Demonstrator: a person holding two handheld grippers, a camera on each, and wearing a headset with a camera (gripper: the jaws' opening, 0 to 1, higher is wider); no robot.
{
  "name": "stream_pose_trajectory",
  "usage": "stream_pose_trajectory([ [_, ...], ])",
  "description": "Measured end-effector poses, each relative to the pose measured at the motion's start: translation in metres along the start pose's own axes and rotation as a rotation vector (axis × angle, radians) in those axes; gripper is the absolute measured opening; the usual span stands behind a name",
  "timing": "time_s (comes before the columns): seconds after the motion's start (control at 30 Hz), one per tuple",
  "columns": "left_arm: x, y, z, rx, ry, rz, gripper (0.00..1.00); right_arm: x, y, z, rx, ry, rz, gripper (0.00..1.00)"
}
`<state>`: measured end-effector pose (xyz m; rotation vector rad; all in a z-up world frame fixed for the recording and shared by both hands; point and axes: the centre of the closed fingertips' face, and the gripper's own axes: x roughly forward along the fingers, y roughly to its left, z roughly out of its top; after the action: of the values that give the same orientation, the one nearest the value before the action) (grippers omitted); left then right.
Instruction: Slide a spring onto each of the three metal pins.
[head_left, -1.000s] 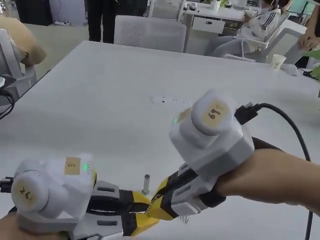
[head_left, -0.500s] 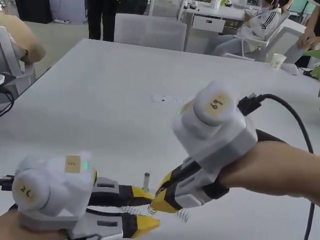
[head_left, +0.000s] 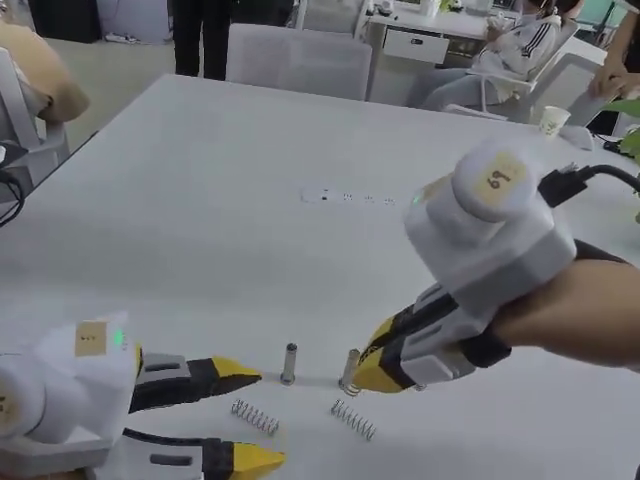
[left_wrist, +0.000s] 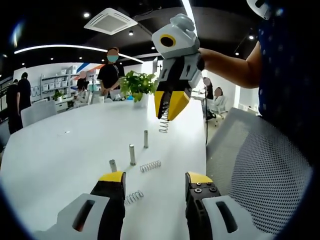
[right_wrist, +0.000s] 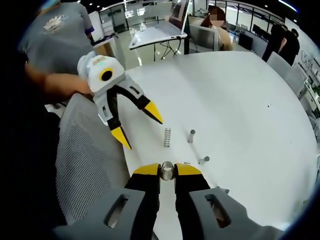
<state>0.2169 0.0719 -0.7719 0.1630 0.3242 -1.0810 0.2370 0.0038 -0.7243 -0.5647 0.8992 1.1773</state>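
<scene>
The grippers are parting. A second ago their tips were meeting low in the head view. Now the right gripper is swinging off to the right with a spring pinched at its tips, its jaws narrow around the top coils. The left gripper is hanging back with its jaws spread wide, gripping nothing. (It is looking like a hand-over from left to right, though I am judging that from positions alone.)

In the left gripper view the spring is dangling end-down in the air, near the farthest of the three pins but apart from it and not yet on it. The pins are standing upright in a row on the table, and all three are showing bare. Two loose springs are lying flat just beside the row, one of them close under the left gripper's jaws.

So the task is only now getting under way: the first spring is being carried, and none is seated. The next move is calling for the coil's open lower end to be lined up over a pin top and lowered straight. A hanging spring is likely to sway, and a sideways knock is likely to topple so slim a pin.
</scene>
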Motion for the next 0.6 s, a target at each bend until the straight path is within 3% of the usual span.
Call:
stream_pose_trajectory([
  [0.23,0.001,0.009,-0.013,0.029,0.021,0.057,0.62,-0.015,-0.016,-0.006,0.035,-0.009,-0.043,0.08],
  [0.6,0.000,0.015,-0.027,0.039,0.052,0.098,0.75,-0.034,-0.044,-0.014,0.075,-0.008,-0.105,0.08],
])
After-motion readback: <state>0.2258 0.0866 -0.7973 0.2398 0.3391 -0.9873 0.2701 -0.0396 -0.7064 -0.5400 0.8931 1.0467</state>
